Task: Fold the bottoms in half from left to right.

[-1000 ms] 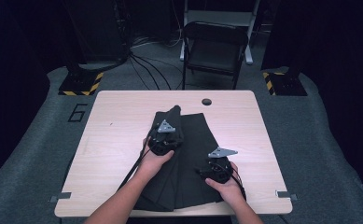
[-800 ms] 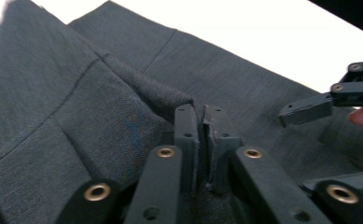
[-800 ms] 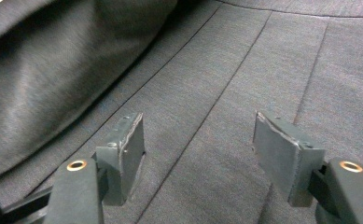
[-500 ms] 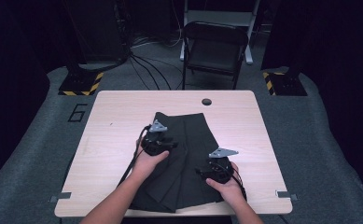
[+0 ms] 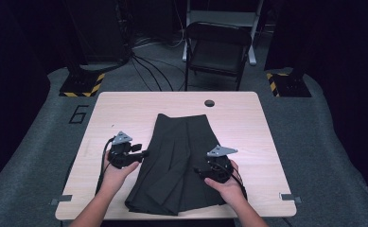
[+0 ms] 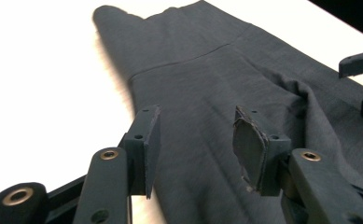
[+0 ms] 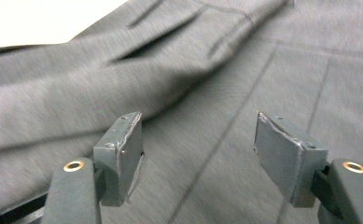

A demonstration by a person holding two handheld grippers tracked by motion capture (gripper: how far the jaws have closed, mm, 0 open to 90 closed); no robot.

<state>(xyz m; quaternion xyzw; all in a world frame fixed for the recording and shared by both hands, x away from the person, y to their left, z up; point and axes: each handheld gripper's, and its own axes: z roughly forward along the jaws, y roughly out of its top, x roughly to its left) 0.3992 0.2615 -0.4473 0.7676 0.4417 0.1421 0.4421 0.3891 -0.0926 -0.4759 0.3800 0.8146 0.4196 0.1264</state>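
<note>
Big light wood table (image 5: 125,113) w/ a dark pleated skirt (image 5: 179,156) laid flat in the middle, waistband at the far end, hem at the near edge, pleats fanning out toward the person. Small round hole (image 5: 209,103) in the tabletop just past the waistband. Black chair (image 5: 217,49) on the floor beyond the far edge.

Left gripper (image 5: 146,153) sits at the skirt's left edge, about mid-length. Its jaws have just been opening and are spread w/ nothing pinched, fabric just past them. Right gripper (image 5: 198,171) is over the skirt's right half, nearer the hem, jaws spread apart too, cloth beneath but not clamped.
</note>
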